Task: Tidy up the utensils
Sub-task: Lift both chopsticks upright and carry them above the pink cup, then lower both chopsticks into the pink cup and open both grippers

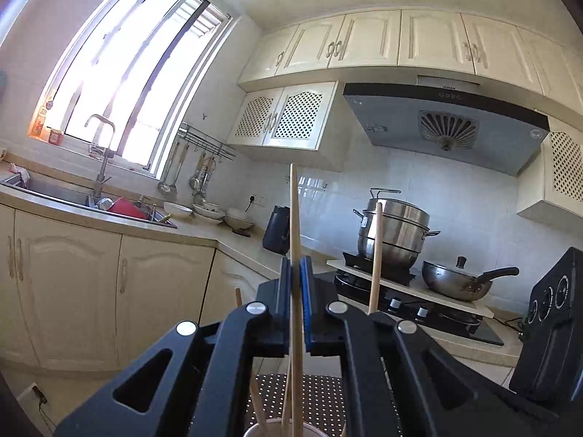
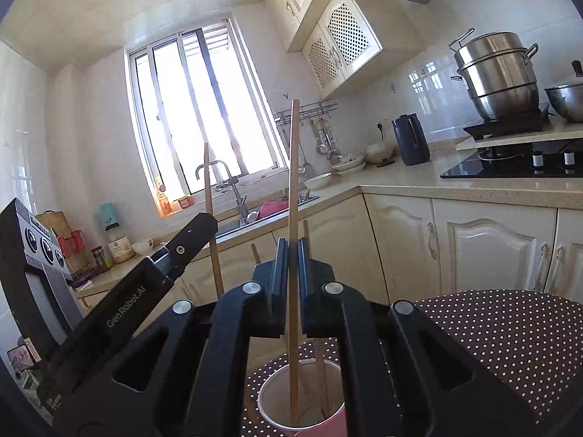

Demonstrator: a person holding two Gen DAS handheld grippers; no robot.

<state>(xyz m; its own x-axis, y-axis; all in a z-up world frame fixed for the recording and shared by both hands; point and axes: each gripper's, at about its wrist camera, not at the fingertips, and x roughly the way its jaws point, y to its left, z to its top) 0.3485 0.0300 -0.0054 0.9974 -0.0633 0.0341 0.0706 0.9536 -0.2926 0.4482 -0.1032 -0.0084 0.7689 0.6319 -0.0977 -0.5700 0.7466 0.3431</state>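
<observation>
Right wrist only: cup (image 2: 329,417) interior

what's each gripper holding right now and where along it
Each holds one wooden chopstick upright. The left gripper clamps its chopstick about mid-length; the right gripper clamps its chopstick likewise, lower end in the cup.

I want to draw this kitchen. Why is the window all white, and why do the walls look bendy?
Left wrist view: sun glare washes out the window, so nothing outside shows, and the fisheye lens bows the cupboards; the chopstick in the left gripper stays sharp. Right wrist view: the window is blown out too, and the corners go dark.
</observation>
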